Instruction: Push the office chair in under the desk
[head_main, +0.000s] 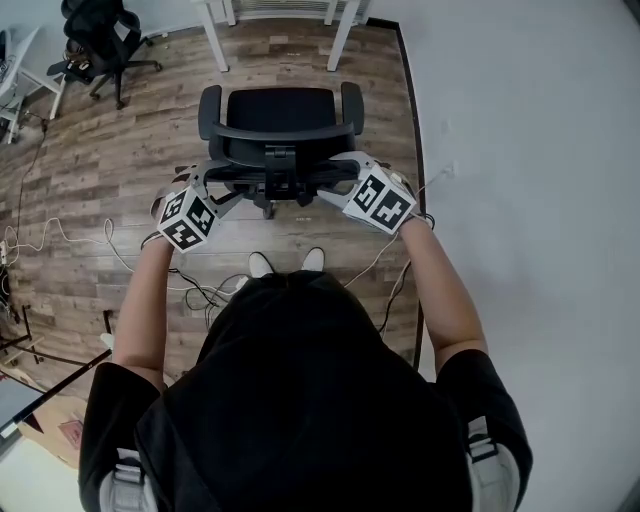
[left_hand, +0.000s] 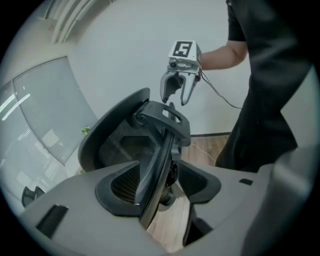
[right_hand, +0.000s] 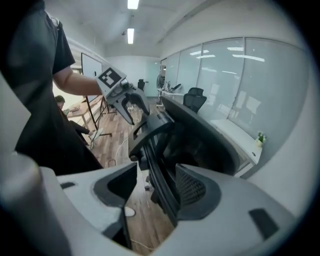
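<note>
The black office chair (head_main: 278, 112) stands on the wood floor facing the white desk (head_main: 343, 30) at the top of the head view, its backrest toward me. My left gripper (head_main: 222, 188) is at the left end of the backrest's top edge, my right gripper (head_main: 335, 180) at the right end. In the left gripper view the left gripper (left_hand: 157, 187) is open, with the backrest's rim (left_hand: 155, 165) running between its jaws. The right gripper (right_hand: 150, 187) is likewise open astride the rim (right_hand: 160, 175). Each gripper view shows the other gripper across the backrest.
A second black chair (head_main: 100, 45) stands at the far left beside a white table. Loose cables (head_main: 60, 235) lie on the floor to my left and around my feet. A white wall (head_main: 520, 200) runs close along the right.
</note>
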